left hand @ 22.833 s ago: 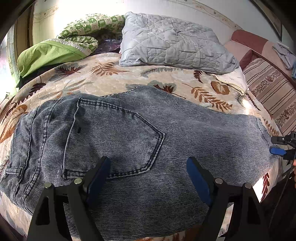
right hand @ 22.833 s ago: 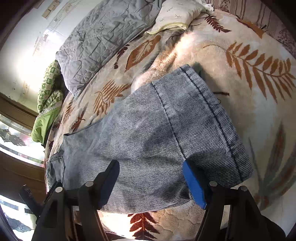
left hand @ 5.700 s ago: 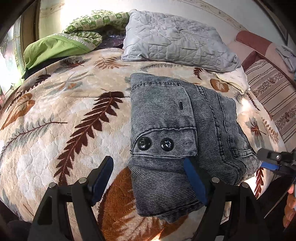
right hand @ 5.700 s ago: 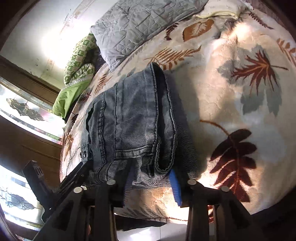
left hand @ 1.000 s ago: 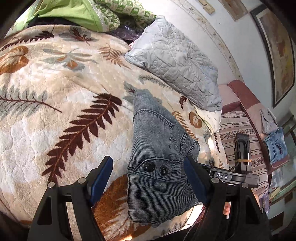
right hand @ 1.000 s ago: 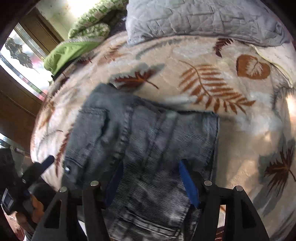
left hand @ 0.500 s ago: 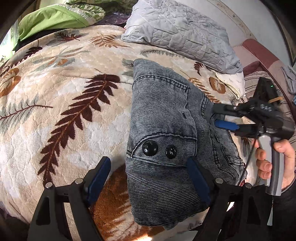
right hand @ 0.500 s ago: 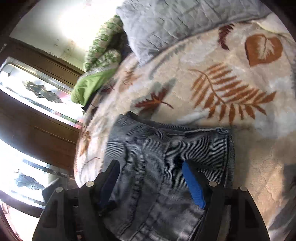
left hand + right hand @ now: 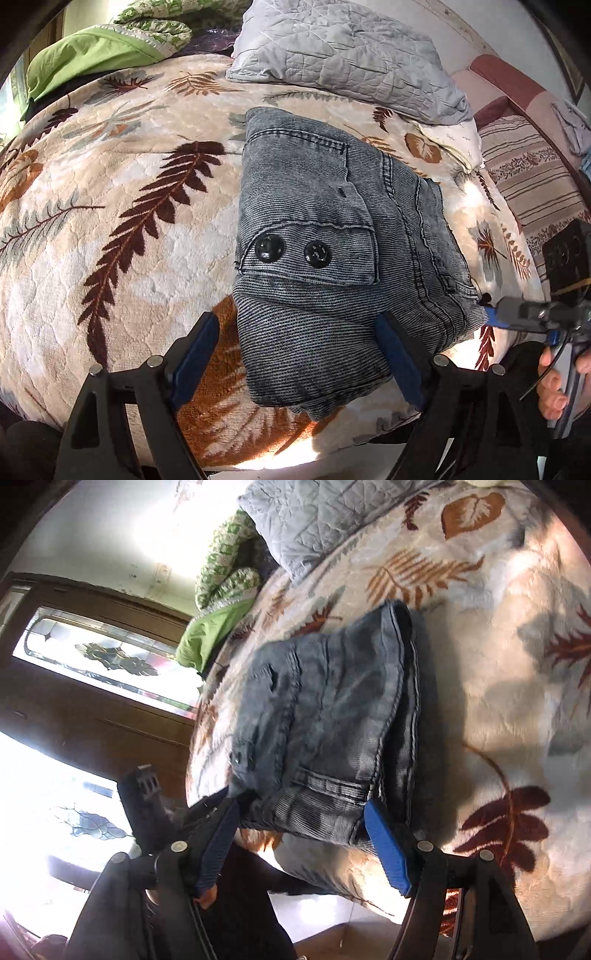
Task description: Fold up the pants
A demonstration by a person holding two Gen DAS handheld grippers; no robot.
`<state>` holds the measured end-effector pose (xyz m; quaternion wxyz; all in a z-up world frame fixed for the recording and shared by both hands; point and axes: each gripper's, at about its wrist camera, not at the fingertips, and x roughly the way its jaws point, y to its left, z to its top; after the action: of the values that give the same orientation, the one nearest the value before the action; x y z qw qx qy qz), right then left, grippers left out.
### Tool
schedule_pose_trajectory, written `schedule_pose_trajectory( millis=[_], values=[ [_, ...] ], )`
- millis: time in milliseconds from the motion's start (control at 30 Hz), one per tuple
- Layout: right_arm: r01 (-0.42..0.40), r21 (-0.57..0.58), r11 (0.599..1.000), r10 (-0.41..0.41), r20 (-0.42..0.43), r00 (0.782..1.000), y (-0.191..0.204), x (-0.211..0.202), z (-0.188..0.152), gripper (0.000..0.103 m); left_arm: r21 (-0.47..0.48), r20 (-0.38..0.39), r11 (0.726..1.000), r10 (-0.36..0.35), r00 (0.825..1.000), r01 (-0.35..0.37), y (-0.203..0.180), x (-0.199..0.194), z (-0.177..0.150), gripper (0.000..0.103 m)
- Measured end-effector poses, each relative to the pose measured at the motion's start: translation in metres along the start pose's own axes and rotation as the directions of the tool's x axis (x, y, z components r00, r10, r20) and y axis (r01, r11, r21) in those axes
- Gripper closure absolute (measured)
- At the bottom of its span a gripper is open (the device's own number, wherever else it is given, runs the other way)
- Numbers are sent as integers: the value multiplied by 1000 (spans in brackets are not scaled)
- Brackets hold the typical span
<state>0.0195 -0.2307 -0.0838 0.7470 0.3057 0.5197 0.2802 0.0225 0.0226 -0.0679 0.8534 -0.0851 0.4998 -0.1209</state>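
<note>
Item: pants (image 9: 332, 258), folded into a thick denim bundle at centre frame on the bed (image 9: 122, 258); heavy, soft, non-slip; best gripped at the layered lower edge; my left gripper (image 9: 299, 365) and right gripper (image 9: 306, 842) both gape, just widened, clamping nothing.

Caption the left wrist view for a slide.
Folded grey jeans lie on the leaf-print blanket, between the left gripper's open fingers.
</note>
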Motion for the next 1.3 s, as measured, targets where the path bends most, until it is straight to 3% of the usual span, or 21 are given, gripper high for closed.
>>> schedule_pose_trajectory(
  millis=[133, 267, 400, 467, 667, 800, 900, 1067, 1300],
  values=[
    [33, -8, 999, -33, 47, 998, 8, -4, -5, 31, 8, 5, 1000, 25, 1000, -25, -2, -4, 0, 15],
    [-43, -91, 995, 53, 112, 992, 32, -20, -2, 29, 2, 15, 999, 49, 999, -49, -4, -5, -2, 14],
    [28, 6, 1000, -28, 27, 999, 0, 12, -10, 27, 25, 37, 995, 97, 995, -98, -12, -8, -4, 14],
    [-13, 16, 1000, 11, 80, 997, -4, 5, -14, 28, 48, 56, 991, 119, 991, -122, -15, -10, -5, 14],
    [5, -8, 1000, -4, 110, 994, 9, -13, -12, 28, 65, 64, 989, 127, 990, -131, -15, -10, -4, 14],
    [40, -4, 999, -40, 42, 998, 1, 9, -17, 27, 55, 59, 992, 115, 992, -118, -14, -9, -5, 14],
    [38, -4, 999, -37, 68, 997, 5, 3, -17, 28, 30, 80, 997, 72, 994, -75, -9, -18, -4, 14],
    [52, -13, 999, -50, 125, 991, 7, -24, -8, 27, -100, 138, 994, -26, 990, 40, 18, -34, 4, 14],
    [90, 92, 992, -100, 110, 989, -27, -25, 37, 27, -264, 30, 948, -178, 983, 180, 46, 6, 35, 14]
  ],
)
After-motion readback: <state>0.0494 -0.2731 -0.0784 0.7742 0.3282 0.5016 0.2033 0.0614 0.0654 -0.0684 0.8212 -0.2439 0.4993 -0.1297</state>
